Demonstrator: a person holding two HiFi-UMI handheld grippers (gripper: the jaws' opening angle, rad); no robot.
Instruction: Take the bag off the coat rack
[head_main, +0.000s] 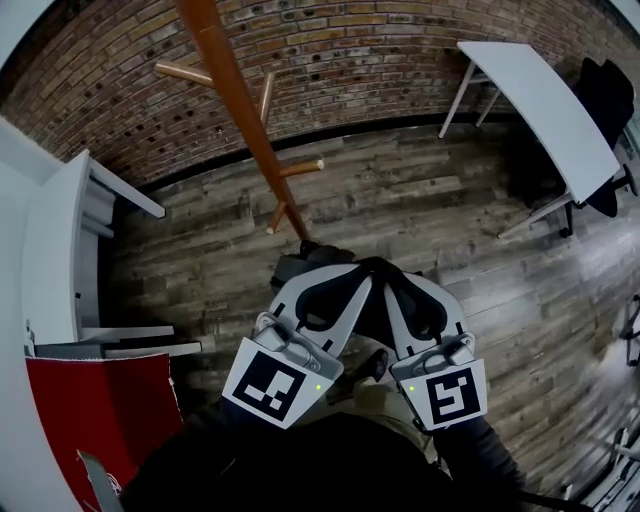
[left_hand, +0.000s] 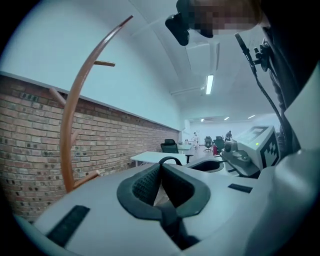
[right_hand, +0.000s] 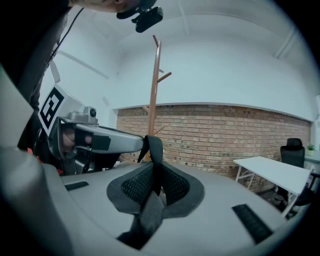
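Left tongs (left_hand: 161, 169) and right tongs (right_hand: 153, 170) pinch the bag strap (right_hand: 153, 146), seemingly unhooked.

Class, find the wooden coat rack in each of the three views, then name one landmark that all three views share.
Head view: the coat rack slants from the top edge, left of centre, down to mid-frame.
Left gripper view: the coat rack bends up the left side in a long arc.
Right gripper view: the coat rack stands upright just left of centre.
Shared landmark: the brick wall, behind the rack in every view.
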